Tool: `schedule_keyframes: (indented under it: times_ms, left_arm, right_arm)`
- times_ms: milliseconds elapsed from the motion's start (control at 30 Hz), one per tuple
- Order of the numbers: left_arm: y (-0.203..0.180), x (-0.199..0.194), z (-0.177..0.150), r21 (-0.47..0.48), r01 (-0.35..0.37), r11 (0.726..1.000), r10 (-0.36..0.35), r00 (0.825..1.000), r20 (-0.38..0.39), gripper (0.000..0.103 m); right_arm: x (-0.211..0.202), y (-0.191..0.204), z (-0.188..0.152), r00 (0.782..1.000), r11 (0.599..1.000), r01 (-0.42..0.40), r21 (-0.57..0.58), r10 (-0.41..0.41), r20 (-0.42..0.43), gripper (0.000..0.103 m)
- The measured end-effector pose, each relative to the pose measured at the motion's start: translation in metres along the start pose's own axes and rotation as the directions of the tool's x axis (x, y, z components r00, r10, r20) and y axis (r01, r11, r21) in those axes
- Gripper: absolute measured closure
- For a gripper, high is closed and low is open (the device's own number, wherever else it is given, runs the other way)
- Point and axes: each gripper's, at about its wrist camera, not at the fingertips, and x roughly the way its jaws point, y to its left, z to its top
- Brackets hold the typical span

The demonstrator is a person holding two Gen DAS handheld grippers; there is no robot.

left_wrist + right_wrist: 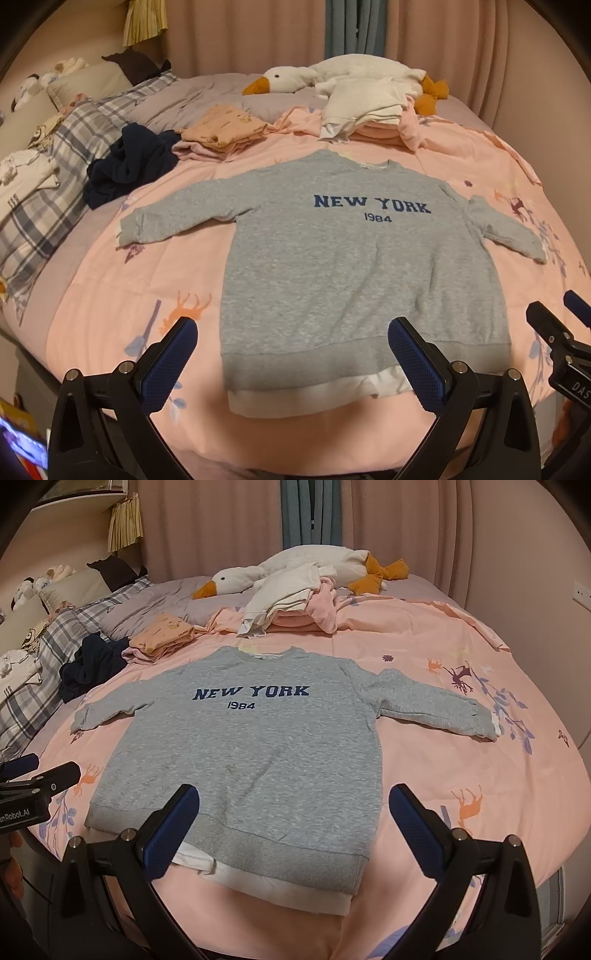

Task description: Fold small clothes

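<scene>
Directly ahead of both tongs, a grey sweatshirt (pixel 351 266) lies face up and spread flat on the pink printed bedcover (pixel 110 295). Its chest carries the dark blue lettering "NEW YORK" with "1984" beneath. Both sleeves extend outward and slightly downward from the shoulders, each ending in a ribbed cuff. A ribbed grey hem band runs along the near edge, and a white under-layer shows below it and at the neckline.

Left tongs (pixel 291 339): jaws spread wide, holding nothing; they hover above the near hem, the left fingertip over the bedcover and the right fingertip over the grey band.

Right tongs (pixel 295 805): jaws likewise spread wide and empty; the left fingertip sits over the hem band, the right fingertip over bare bedcover beside the garment's right edge.

Beyond the sweatshirt, farther from the tongs, lie a folded stack of white and pink clothes (pixel 291 602) and a folded peach garment (pixel 225 127). A crumpled navy garment (pixel 129 166) lies to the far left, and a white plush goose (pixel 295 566) rests behind the stack.
</scene>
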Motion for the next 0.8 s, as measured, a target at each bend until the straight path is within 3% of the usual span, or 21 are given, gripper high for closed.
schedule_keyframes:
  times_ms: [800]
  left_arm:
    - [0.0015, 0.0038, -0.0034, 0.004, -0.003, 1.000, 0.003, 1.000, -0.016, 0.001]
  right_arm:
    - [-0.0003, 0.0045, -0.0033, 1.000, 1.000, -0.004, -0.001, 0.004, 0.002, 0.000]
